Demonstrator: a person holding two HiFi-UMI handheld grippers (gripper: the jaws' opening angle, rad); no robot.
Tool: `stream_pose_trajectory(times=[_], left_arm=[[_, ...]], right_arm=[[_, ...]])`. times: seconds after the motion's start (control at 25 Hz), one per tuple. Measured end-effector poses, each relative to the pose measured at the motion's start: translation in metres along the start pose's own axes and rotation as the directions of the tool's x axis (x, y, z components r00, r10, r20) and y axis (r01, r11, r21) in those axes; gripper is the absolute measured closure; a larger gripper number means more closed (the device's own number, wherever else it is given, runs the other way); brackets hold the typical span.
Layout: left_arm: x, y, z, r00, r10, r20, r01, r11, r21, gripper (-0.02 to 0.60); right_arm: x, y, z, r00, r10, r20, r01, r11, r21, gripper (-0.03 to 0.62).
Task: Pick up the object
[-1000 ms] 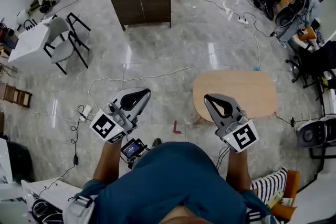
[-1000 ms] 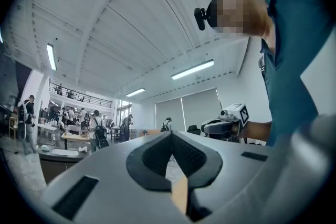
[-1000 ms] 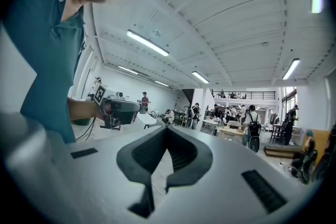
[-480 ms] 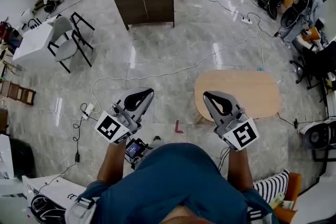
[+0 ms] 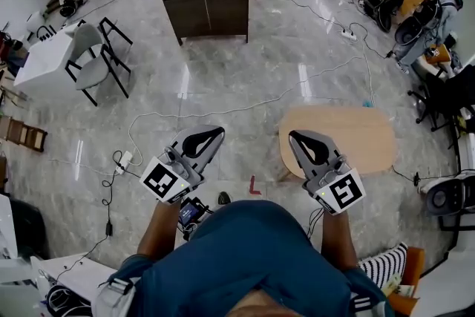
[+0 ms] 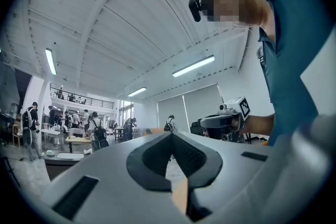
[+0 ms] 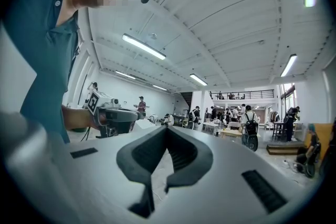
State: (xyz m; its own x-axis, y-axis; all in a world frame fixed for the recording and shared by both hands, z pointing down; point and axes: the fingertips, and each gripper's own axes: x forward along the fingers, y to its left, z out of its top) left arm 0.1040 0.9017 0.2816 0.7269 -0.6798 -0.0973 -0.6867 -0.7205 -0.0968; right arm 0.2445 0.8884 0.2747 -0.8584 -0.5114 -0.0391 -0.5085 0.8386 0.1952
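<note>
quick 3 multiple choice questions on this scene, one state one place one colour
1. Jaws of the left gripper: A shut, empty; B wide open; C shut on a cup
2. The table lies: A beside the left gripper; B beside the right gripper; C out of view
3. The floor mark is: A blue; B red; C green

1 A, the tips meet with nothing between them.
2 B, its edge shows just past that gripper.
3 B, it is a red L between the grippers.

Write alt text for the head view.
Seen from above, a person in a teal shirt holds the left gripper and right gripper out over a marble floor, both shut and empty. A light wooden table stands by the right one.
</note>
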Motion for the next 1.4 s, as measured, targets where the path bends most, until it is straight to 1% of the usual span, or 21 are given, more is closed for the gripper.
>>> stream_pose_trajectory(times=[0.12, 0.24, 0.52, 0.64, 0.76, 0.92, 1.0, 1.2, 1.4], left_arm=[[-0.006, 0.016, -0.005, 1.0, -0.018, -0.007, 0.018, 1.0, 0.008, 0.578], [-0.011, 0.036, -0.013, 0.999, -0.04, -0.032, 0.039, 0.999, -0.009, 0.577], [-0.01, 0.071, -0.023, 0.998, -0.061, -0.018, 0.061, 0.998, -0.022, 0.578], [0.003, 0.078, -0.027, 0.998, -0.062, -0.009, 0.061, 0.998, -0.034, 0.578], [0.028, 0.086, -0.032, 0.997, -0.066, -0.026, 0.066, 0.997, -0.028, 0.578], [0.053, 0.094, -0.033, 0.999, -0.041, -0.034, 0.04, 0.999, -0.028, 0.577], [0.066, 0.099, -0.031, 0.999, -0.025, -0.036, 0.025, 1.0, -0.012, 0.578], [0.099, 0.107, -0.029, 1.0, 0.023, -0.016, -0.023, 1.0, 0.002, 0.577], [0.119, 0.119, -0.038, 0.998, 0.056, -0.032, -0.056, 0.998, -0.007, 0.578]], right_arm=[[0.021, -0.001, -0.002, 1.0, -0.021, -0.002, 0.021, 1.0, 0.002, 0.58], [0.043, 0.0, -0.005, 0.999, -0.039, -0.005, 0.039, 0.999, 0.001, 0.58], [0.068, -0.006, -0.015, 0.997, -0.066, -0.028, 0.066, 0.998, 0.011, 0.58], [0.072, -0.021, -0.02, 0.997, -0.064, -0.038, 0.065, 0.998, 0.014, 0.58], [0.079, -0.046, -0.028, 0.998, -0.056, -0.03, 0.057, 0.998, 0.028, 0.58], [0.088, -0.077, -0.037, 1.0, -0.019, -0.014, 0.02, 0.999, 0.031, 0.58], [0.09, -0.092, -0.038, 1.0, -0.007, -0.001, 0.007, 1.0, 0.03, 0.58], [0.092, -0.127, -0.047, 0.999, 0.04, 0.008, -0.041, 0.999, 0.022, 0.58], [0.099, -0.149, -0.058, 0.997, 0.076, 0.0, -0.076, 0.996, 0.041, 0.58]])
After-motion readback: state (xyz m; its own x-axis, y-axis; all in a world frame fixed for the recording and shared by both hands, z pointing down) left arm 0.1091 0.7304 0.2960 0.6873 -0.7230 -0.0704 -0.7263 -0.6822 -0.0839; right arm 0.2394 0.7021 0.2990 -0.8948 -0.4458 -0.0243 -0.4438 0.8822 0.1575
